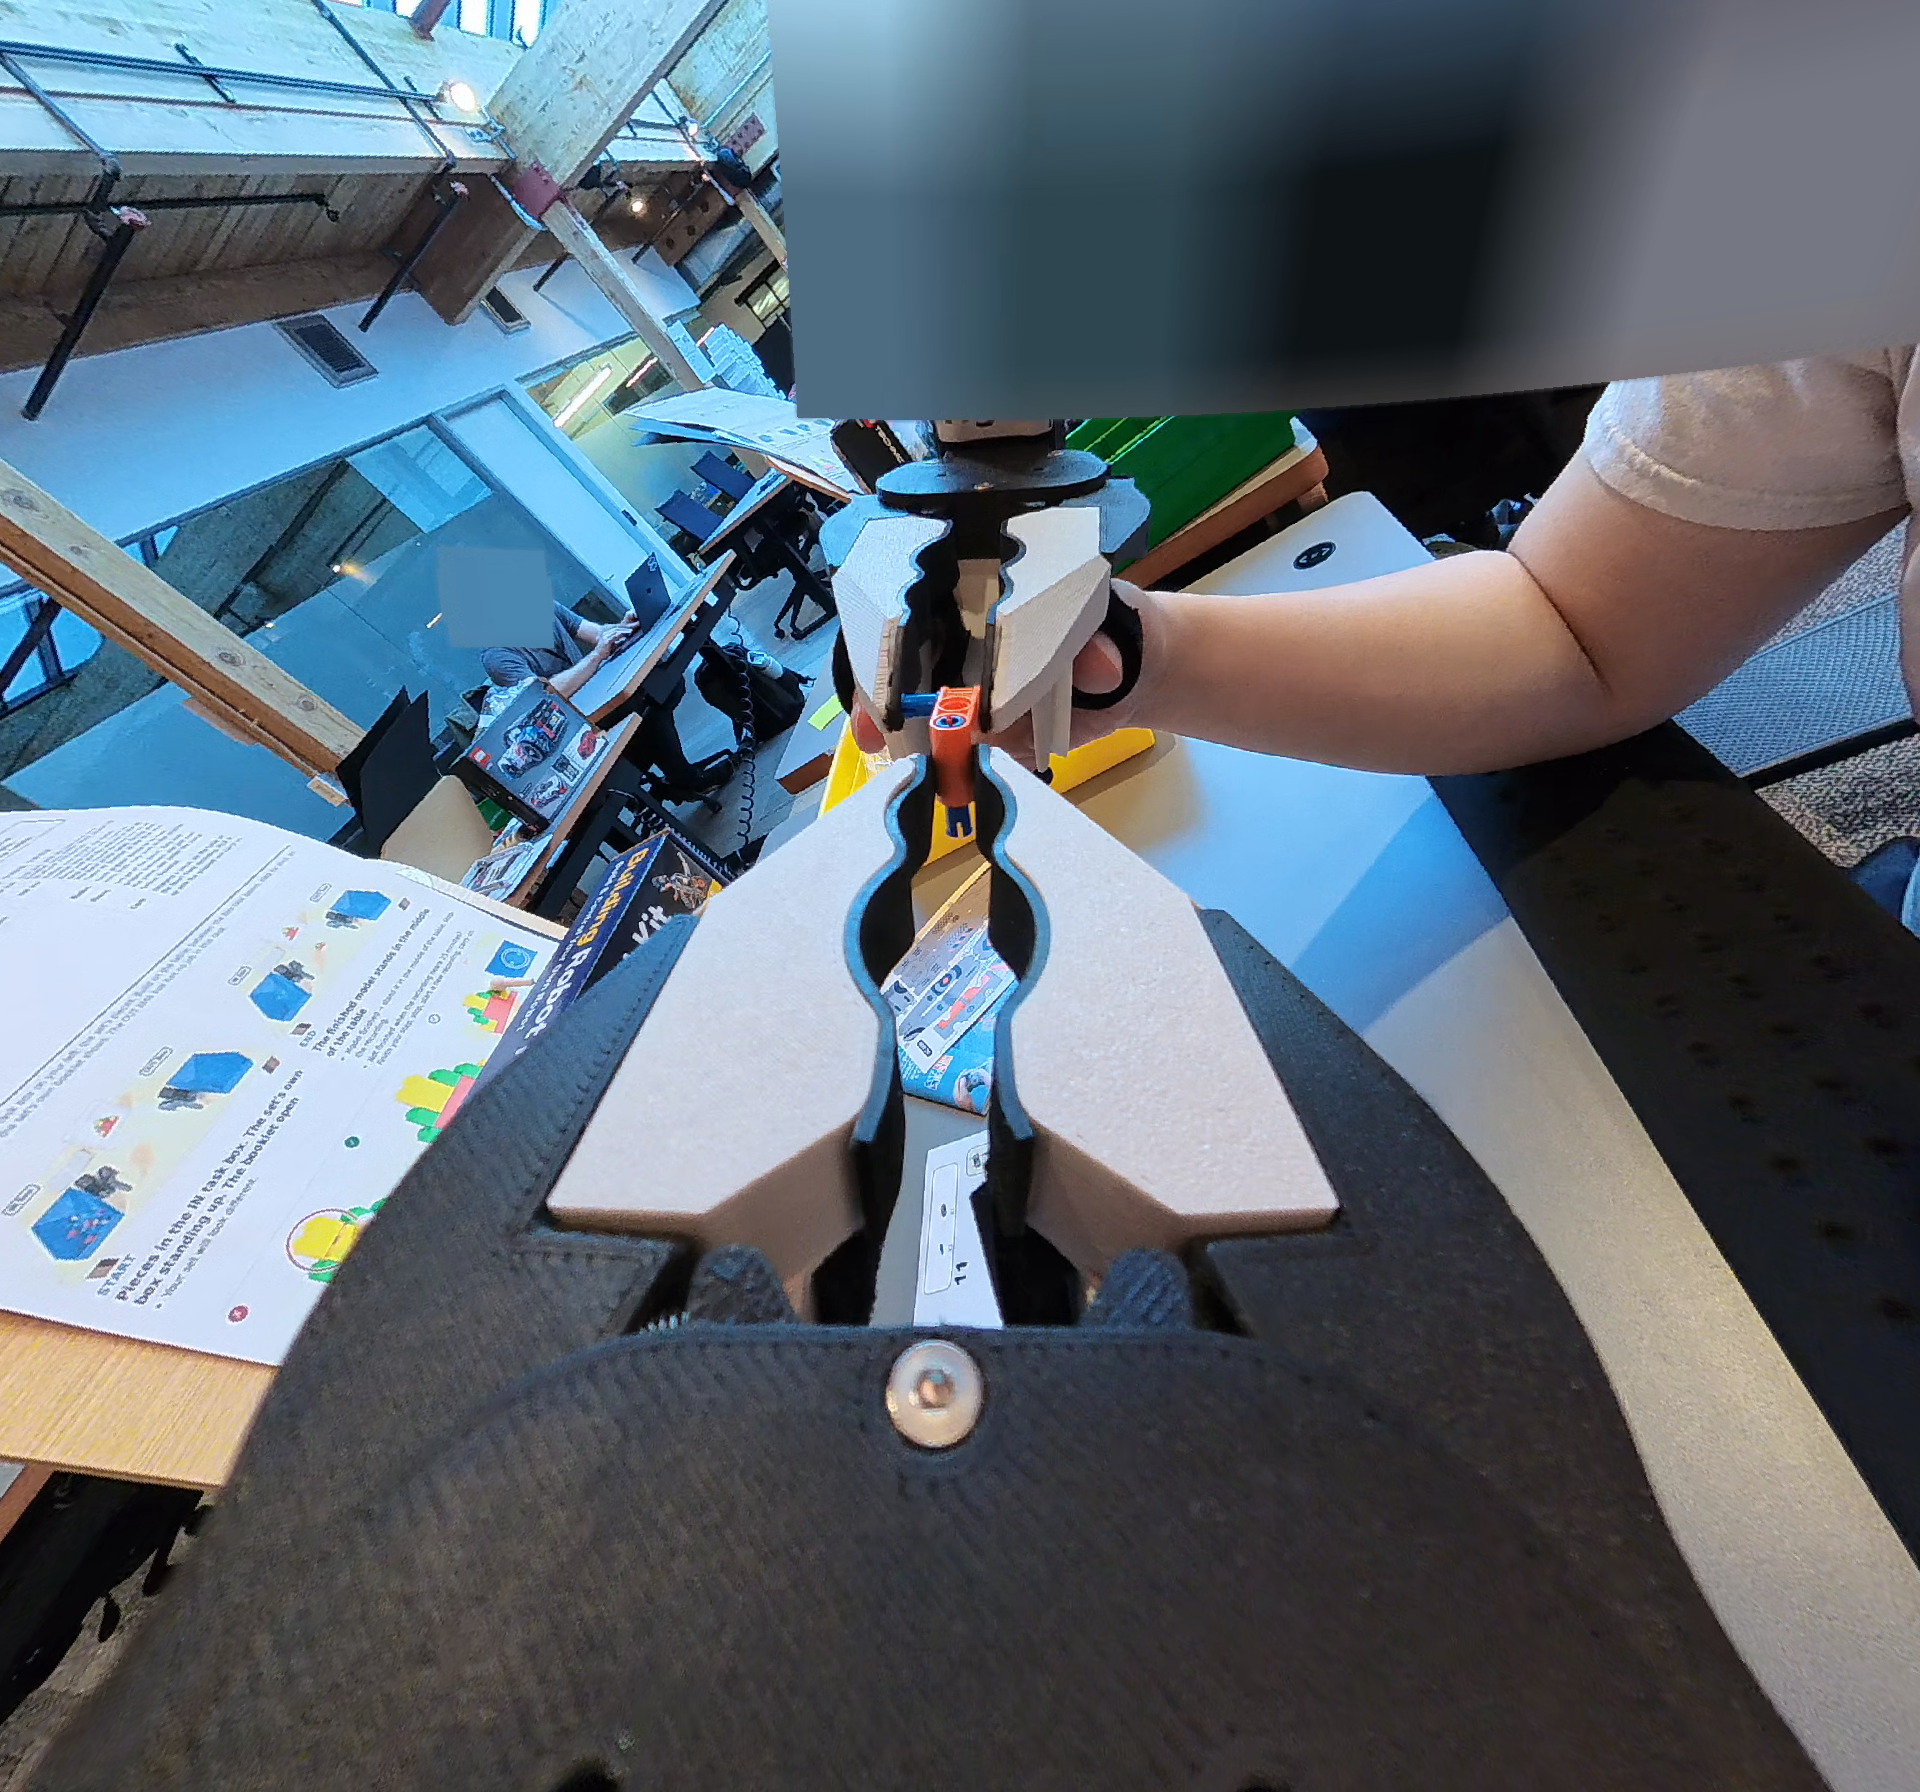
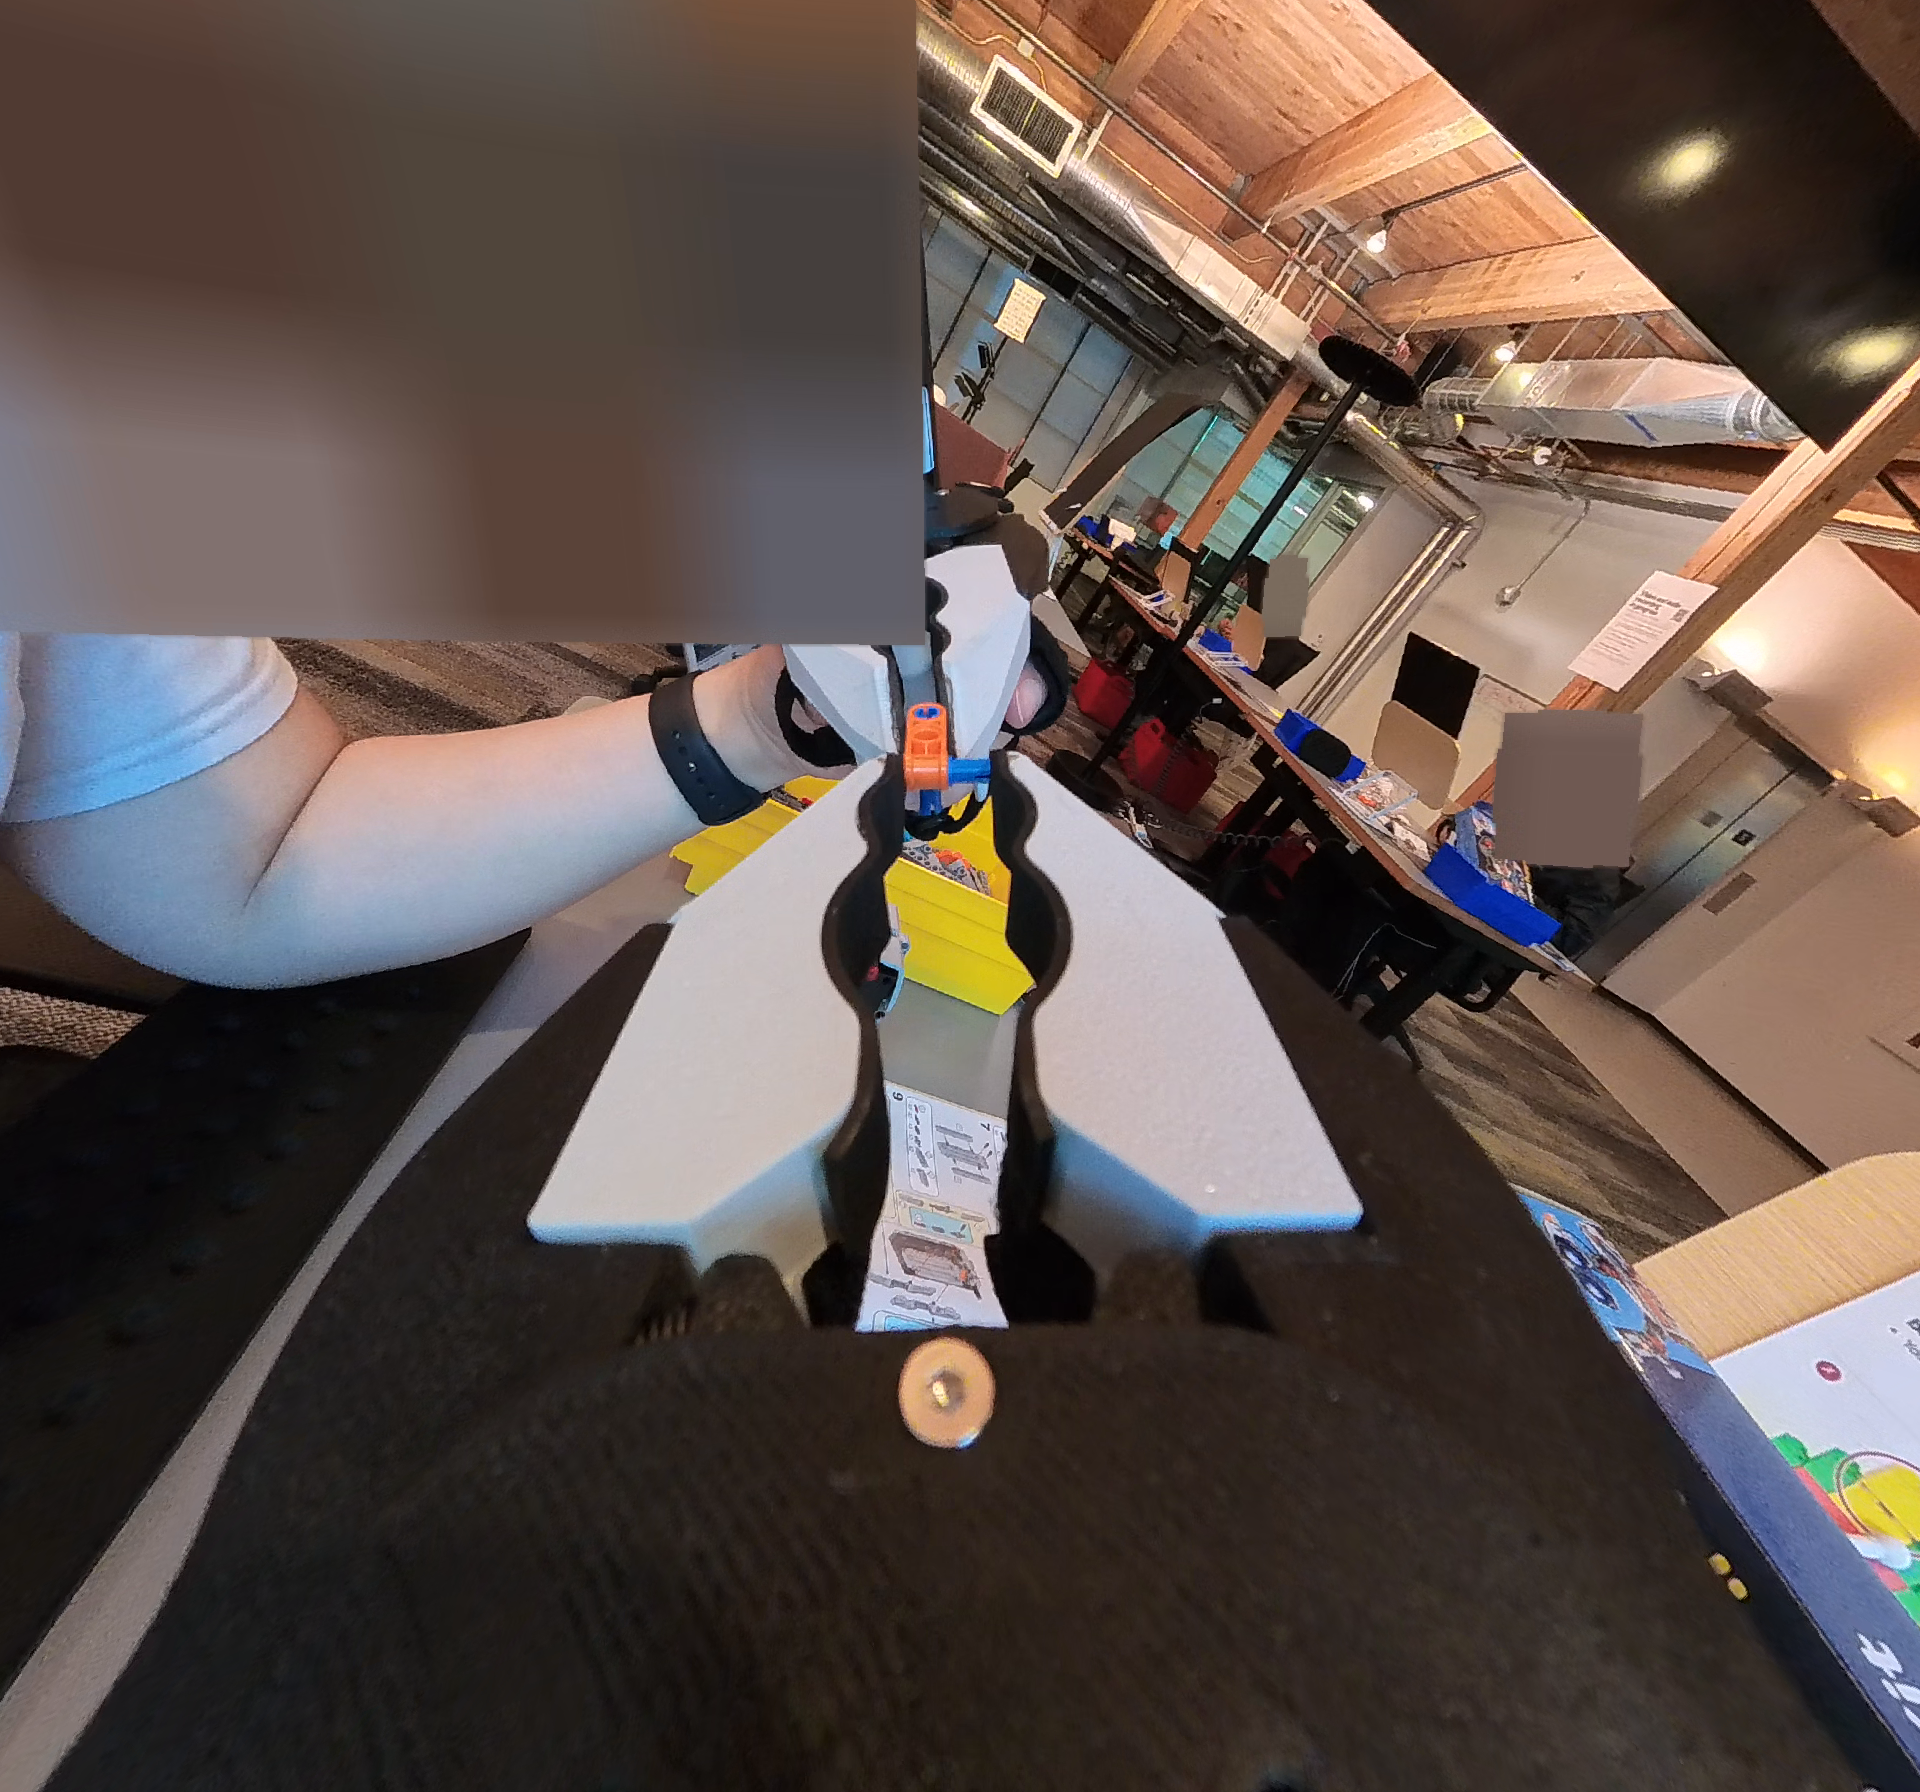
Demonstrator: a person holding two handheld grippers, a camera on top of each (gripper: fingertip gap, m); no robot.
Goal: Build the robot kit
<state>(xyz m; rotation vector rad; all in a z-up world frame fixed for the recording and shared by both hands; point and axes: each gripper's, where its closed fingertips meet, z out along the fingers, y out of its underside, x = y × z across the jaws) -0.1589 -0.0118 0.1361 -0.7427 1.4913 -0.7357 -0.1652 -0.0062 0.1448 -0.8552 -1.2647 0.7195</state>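
My left gripper (image 1: 948,781) is shut on the lower end of an orange connector (image 1: 954,740); a blue pin (image 1: 958,817) sticks out of that end between its fingers. My right gripper (image 1: 940,703) faces it tip to tip in the air. It is shut on a second blue pin (image 1: 918,703) that sits crosswise in the connector's far end. In the right wrist view my right gripper (image 2: 940,774) pinches that blue pin (image 2: 966,771) against the orange connector (image 2: 923,743). The left gripper (image 2: 930,693) holds the connector's other end.
A yellow bin (image 2: 966,932) of small parts stands on the white table (image 1: 1403,911) below the grippers. An open instruction booklet (image 2: 940,1212) lies nearer. A printed sheet on a wooden board (image 1: 208,1067) and a dark box (image 1: 623,921) are to the left. A black mat (image 1: 1714,1015) lines the table edge. Only a small space, under 4 cm, lies between the two pairs of fingers.
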